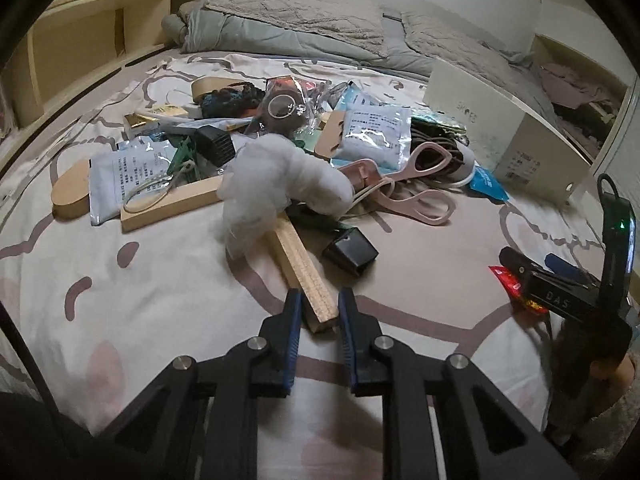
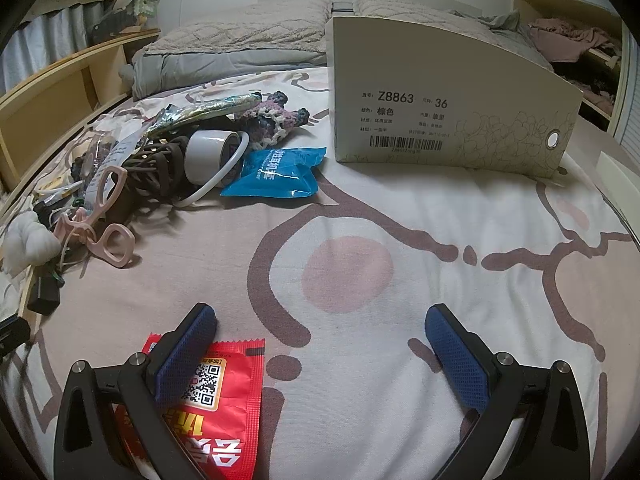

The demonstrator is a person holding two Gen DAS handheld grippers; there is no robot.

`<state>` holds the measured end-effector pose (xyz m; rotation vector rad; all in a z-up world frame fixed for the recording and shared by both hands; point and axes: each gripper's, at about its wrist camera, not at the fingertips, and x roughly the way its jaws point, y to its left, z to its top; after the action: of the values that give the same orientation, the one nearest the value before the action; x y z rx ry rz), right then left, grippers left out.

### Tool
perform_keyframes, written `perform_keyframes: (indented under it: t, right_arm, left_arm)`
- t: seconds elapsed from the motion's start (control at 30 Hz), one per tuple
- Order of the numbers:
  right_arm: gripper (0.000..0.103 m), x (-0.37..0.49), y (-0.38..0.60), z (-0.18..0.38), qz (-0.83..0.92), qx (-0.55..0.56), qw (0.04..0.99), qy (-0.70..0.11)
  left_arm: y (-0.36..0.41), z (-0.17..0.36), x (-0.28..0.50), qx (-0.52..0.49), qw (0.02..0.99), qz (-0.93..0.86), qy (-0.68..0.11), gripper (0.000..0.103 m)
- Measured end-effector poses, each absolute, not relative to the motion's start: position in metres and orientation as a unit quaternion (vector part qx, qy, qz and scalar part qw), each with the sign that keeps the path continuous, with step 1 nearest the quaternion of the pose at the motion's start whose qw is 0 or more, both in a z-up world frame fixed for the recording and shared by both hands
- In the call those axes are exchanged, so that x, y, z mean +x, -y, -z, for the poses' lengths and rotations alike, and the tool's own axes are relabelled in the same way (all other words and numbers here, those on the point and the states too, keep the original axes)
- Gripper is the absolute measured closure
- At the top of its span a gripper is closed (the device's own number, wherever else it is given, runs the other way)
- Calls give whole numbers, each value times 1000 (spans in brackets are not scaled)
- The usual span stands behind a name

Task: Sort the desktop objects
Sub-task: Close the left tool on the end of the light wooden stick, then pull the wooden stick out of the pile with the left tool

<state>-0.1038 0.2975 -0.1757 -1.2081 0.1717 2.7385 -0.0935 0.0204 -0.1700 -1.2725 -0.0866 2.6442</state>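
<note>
Bedsheet's buried in clutter. Left gripper (image 1: 319,308) is pinched on the near end of the ruler (image 1: 303,268), whose long axis runs away into the pile. Right gripper (image 2: 320,332) is spread wide, its left finger over the red packet (image 2: 224,392), box (image 2: 448,92) beyond.

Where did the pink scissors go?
The pink scissors lie on the bed at the right edge of the pile in the left wrist view, beside the white fluffy lump and in front of the brown cord bundle.
</note>
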Motion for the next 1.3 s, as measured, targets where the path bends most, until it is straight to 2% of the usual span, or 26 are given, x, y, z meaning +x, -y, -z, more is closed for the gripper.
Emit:
perform_keyframes:
  t: [0.6, 0.87, 1.07, 1.13, 1.3]
  right_arm:
    - [0, -103, -298, 176, -910, -404, 69, -60]
    - [0, -103, -298, 176, -911, -402, 68, -62]
    - [0, -103, -299, 176, -911, -402, 68, -63]
    - [0, -103, -299, 176, -911, -402, 68, -63]
    - [0, -103, -299, 176, -911, -402, 67, -63]
  left_arm:
    - [-35, 165, -59, -444, 129, -885, 56, 87]
    - [-60, 164, -40, -451, 173, -875, 40, 87]
    - [-67, 167, -39, -457, 170, -873, 22, 87]
    - [-67, 168, -40, -459, 161, -873, 17, 78]
    - [-65, 169, -39, -458, 139, -878, 1, 67]
